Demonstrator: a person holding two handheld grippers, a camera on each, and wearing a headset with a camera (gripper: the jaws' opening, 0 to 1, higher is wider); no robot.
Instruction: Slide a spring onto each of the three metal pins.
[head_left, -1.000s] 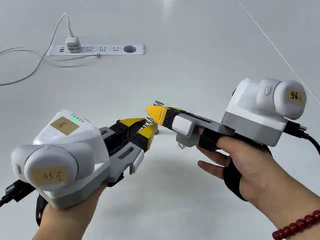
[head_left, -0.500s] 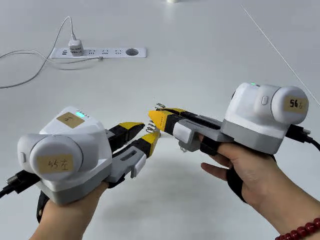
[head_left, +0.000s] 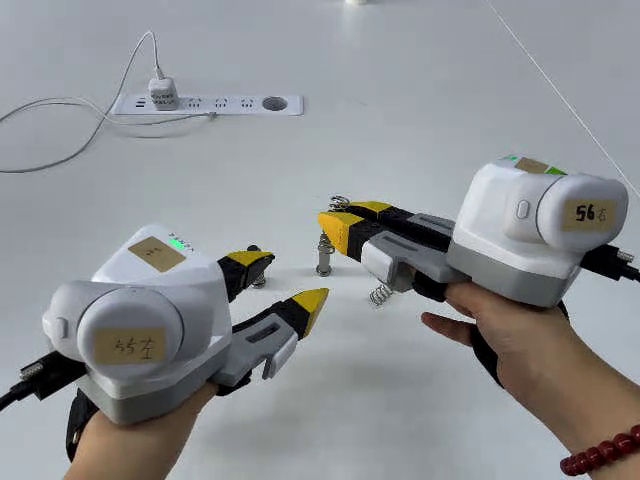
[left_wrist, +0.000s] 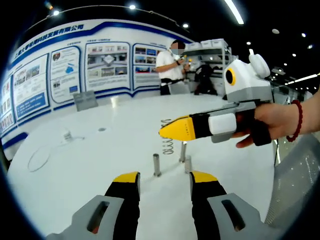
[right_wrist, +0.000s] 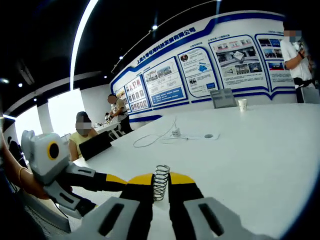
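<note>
tabletop (head_left: 420, 110) white, poster wall (right_wrist: 200, 65) behind

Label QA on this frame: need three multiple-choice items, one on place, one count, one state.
1. Where does the power strip lie? A) far side, left B) under the right hand C) at the near edge
2. How many pins stand upright? A) one B) two C) three
3. The right tongs are: A) open B) shut on the spring C) shut on a pin
Key: 1A, it lies beyond the left tongs; 2C, three show in the left gripper view; 3B, its tips pinch the coil.
</note>
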